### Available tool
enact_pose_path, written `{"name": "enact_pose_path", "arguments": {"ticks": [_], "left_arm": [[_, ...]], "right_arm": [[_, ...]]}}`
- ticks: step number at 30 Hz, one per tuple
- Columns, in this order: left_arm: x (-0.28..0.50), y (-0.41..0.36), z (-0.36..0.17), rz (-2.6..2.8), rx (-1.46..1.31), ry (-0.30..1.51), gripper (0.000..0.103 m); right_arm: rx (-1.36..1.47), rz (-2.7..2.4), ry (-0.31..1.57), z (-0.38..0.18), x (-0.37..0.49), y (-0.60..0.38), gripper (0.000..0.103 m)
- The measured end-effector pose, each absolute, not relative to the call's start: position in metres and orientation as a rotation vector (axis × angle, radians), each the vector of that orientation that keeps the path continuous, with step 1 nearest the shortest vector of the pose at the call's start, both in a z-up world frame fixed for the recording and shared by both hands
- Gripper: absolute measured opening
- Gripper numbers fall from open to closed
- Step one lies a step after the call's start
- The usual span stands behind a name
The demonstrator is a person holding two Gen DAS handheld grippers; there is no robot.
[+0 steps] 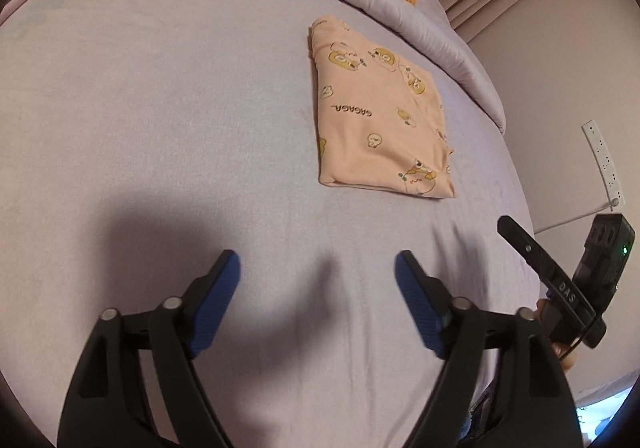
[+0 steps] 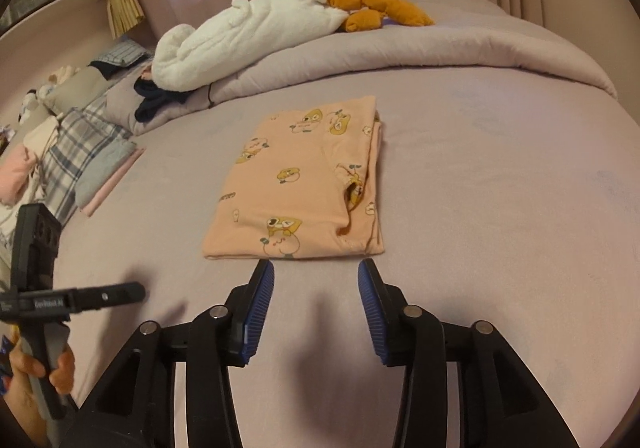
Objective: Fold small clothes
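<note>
A wide bed covered with a smooth lilac sheet (image 2: 500, 176) fills both views, with a rolled lilac quilt (image 2: 400, 52) along its far edge. On the quilt lies a white plush blanket (image 2: 248, 36) beside an orange-brown soft toy (image 2: 376, 10). At the left side of the right wrist view, a stack of folded plaid and pink clothes (image 2: 80, 160) sits at the bed's edge.

Near the middle of the sheet lies the peach cotton garment printed with yellow cartoon figures (image 2: 304, 184), folded into a flat rectangle. In the right wrist view its long axis runs straight away from the camera, with the layered edges along its right side and a folded edge nearest the fingers.

The right gripper (image 2: 316, 304) hovers low over the sheet just short of the garment's near edge, its blue-padded fingers spread well apart and holding nothing. The left gripper (image 1: 318, 296) hangs over bare sheet to the garment's left, well apart from it, fingers wide open and empty. The person's left hand (image 2: 36, 372) grasps its handle.
</note>
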State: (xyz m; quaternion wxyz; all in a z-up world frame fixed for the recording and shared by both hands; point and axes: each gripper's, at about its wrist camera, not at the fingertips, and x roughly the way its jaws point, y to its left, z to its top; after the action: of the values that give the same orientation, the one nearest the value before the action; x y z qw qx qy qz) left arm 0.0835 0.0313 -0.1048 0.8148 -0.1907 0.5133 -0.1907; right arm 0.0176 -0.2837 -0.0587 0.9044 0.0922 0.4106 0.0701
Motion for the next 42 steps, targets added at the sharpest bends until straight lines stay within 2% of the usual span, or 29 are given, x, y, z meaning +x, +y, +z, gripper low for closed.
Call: {"name": "enact_pose_path", "arguments": {"ticks": [4, 6, 19, 24, 31, 33, 42], "left_arm": [[0.082, 0.024, -0.1, -0.438, -0.415, 1.108, 0.102], [0.077, 0.02, -0.097, -0.463, -0.415, 1.107, 0.102], [0.06, 0.013, -0.087, -0.563, -0.506, 1.083, 0.102], [0.056, 0.013, -0.079, -0.554, -0.477, 0.996, 0.102], [0.057, 0.005, -0.079, -0.578, -0.432, 0.959, 0.102], [0.058, 0.002, -0.08, -0.593, -0.396, 0.944, 0.103], [0.088, 0.0, -0.096, -0.575, -0.406, 1.033, 0.102]], "right_arm": [[0.163, 0.116, 0.815, -0.049, 0.005, -0.281, 0.063], [0.139, 0.103, 0.796, -0.044, -0.002, -0.279, 0.068], [0.127, 0.048, 0.756, -0.033, -0.032, -0.278, 0.077], [0.16, 0.049, 0.749, -0.031, -0.037, -0.282, 0.096], [0.166, 0.045, 0.747, -0.033, -0.035, -0.282, 0.097], [0.175, 0.059, 0.748, -0.034, -0.033, -0.282, 0.102], [0.255, 0.107, 0.792, -0.055, -0.017, -0.29, 0.102]]}}
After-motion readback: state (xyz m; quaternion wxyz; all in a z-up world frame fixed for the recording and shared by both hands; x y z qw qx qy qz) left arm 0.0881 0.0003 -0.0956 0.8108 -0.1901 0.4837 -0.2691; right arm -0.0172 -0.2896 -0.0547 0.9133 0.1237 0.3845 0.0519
